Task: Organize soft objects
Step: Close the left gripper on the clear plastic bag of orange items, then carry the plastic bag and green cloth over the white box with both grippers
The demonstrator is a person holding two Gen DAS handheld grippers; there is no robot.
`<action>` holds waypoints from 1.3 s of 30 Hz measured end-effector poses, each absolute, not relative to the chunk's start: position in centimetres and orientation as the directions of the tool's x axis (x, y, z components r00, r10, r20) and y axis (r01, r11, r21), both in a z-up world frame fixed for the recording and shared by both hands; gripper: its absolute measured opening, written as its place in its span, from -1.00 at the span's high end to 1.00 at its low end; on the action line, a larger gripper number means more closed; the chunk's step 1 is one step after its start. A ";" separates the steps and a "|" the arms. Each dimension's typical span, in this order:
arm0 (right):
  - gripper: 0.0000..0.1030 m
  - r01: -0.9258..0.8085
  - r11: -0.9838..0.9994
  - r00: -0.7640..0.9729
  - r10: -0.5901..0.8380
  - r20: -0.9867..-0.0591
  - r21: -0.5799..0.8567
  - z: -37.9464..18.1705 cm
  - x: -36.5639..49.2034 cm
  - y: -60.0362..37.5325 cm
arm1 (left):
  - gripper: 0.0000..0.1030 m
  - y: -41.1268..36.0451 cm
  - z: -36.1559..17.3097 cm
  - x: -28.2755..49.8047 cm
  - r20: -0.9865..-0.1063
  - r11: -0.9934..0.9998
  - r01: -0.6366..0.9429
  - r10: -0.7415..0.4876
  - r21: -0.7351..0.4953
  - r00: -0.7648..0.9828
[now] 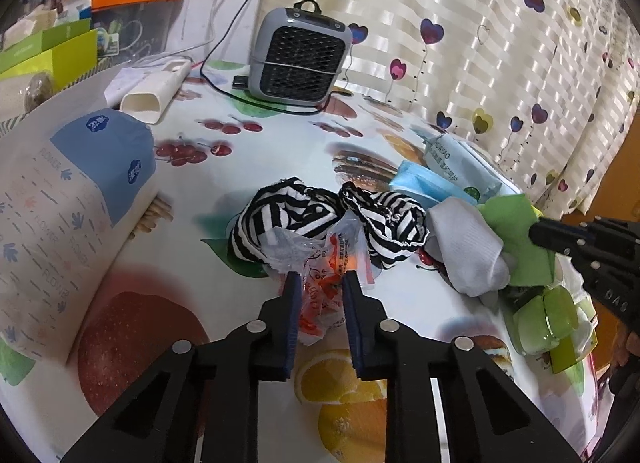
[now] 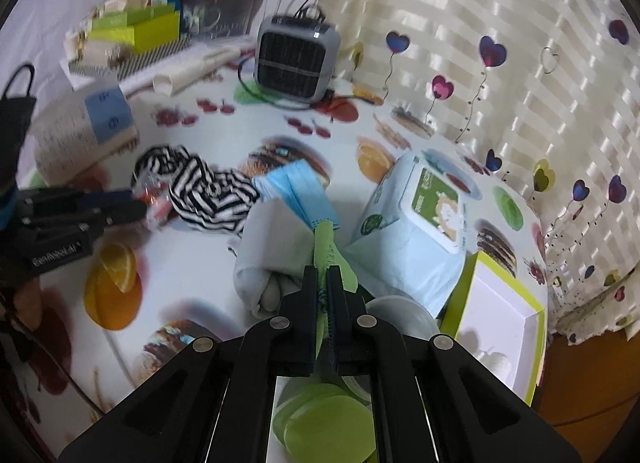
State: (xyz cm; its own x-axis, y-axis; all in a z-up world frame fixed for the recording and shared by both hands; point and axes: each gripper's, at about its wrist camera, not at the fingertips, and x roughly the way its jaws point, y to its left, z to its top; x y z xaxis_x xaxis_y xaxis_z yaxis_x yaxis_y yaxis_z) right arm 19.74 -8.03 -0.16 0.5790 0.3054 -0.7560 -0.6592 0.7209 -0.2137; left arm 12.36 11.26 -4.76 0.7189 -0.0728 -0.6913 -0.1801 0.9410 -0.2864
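Left claw [image 1: 320, 283] angled down, jaws narrowed with a gap left, crinkled plastic wrapper [image 1: 320, 263] pinched between the blue pads. Right claw [image 2: 321, 275] angled down too, jaws nearly together, clamped on green cloth [image 2: 326, 251]. Both held low over the worktop [image 1: 240, 191].

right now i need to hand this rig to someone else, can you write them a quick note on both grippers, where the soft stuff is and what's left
Left gripper: jaws closed in on a crinkly clear plastic bag with red print, in front of the striped cloth.
Right gripper: shut on the green cloth, which lies against the white sock.
Nearby on the table: blue face masks and a wipes pack, with an open green-edged box at the right edge.
Done: nothing looks sorted yet; the soft items sit in one loose heap.
Left: probably separate the cloths, sock and bag and put each away.
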 end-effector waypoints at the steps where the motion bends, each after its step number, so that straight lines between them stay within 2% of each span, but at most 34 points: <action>1: 0.92 -0.657 0.726 0.581 0.319 -0.748 -0.200 0.1 19.6 -8.3 | 0.66 11.1 -4.7 12.2 -0.690 0.943 -0.180 -0.069 -0.282 0.721; 23: 0.92 -0.686 0.725 0.602 0.519 -0.607 -0.061 3.9 14.9 -11.5 | 0.73 9.3 0.1 7.9 -0.610 0.954 -0.142 -0.052 -0.266 0.791; 39: 0.92 -0.681 0.731 0.624 0.552 -0.554 -0.038 5.3 13.0 -13.4 | 0.73 5.2 2.9 7.4 -0.580 0.969 -0.054 -0.099 -0.241 0.809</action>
State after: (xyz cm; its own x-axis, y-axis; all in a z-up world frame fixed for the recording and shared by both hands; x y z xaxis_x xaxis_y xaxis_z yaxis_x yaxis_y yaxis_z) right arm 13.04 -13.41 5.27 0.6236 0.5519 -0.5537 -0.6810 0.7313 -0.0381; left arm 7.44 5.19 2.87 0.8088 -0.0994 -0.5797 -0.0535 0.9691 -0.2409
